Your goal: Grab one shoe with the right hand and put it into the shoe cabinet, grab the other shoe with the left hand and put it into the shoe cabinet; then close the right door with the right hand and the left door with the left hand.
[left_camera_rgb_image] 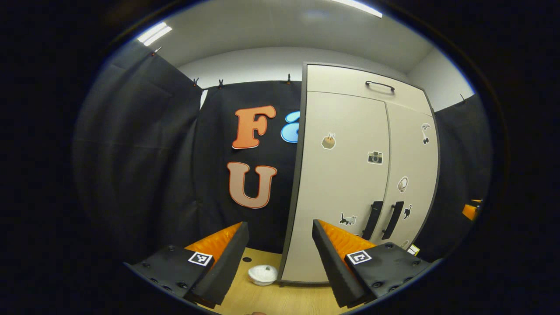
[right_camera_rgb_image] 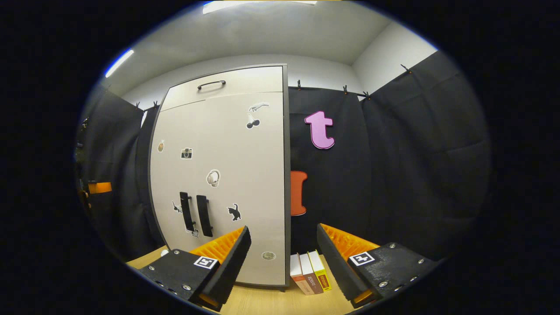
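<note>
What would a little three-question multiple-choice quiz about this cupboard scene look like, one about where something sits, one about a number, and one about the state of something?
1. Where do the books stand?
A. On top of the cabinet
B. On the table beside the cabinet's right side
C. Between a gripper's fingers

2. How many long dark handles are on the two tall doors together?
A. Two
B. Four
C. Six

3. How are the cabinet's doors?
A. Both wide open
B. One open, one closed
C. Both closed

Answers:
1 B, the right gripper view shows them upright on the wooden table by the cabinet.
2 A, one per door, side by side.
3 C, both fronts lie flush, with no interior visible.
</note>
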{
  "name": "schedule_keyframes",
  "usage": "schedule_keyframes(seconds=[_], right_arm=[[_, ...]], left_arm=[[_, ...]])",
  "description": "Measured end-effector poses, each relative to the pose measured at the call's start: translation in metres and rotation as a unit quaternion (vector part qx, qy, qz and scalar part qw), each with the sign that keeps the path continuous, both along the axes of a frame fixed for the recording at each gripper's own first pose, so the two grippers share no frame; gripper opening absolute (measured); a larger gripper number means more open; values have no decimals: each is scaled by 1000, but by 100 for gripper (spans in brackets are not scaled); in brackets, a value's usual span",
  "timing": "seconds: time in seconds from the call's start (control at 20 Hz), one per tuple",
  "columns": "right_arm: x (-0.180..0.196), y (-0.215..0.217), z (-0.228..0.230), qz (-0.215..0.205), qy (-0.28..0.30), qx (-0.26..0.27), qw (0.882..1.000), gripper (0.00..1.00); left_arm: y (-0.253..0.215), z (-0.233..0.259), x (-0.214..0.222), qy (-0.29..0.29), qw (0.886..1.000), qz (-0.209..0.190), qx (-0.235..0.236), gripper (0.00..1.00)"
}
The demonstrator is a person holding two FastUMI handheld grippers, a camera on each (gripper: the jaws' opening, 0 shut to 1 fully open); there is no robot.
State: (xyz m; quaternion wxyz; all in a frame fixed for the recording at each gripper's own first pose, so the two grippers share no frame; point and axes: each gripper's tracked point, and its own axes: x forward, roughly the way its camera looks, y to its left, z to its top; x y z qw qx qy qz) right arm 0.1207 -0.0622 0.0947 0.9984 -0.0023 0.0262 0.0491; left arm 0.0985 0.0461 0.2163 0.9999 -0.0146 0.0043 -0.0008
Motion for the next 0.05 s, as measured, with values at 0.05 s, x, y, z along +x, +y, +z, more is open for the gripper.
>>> schedule_keyframes(seconds=[0.05], right_arm=[[-1,3,0,5,0,-1,1000,94]], left_arm=[[13,6,-10,-2,1000,10,-4,96]])
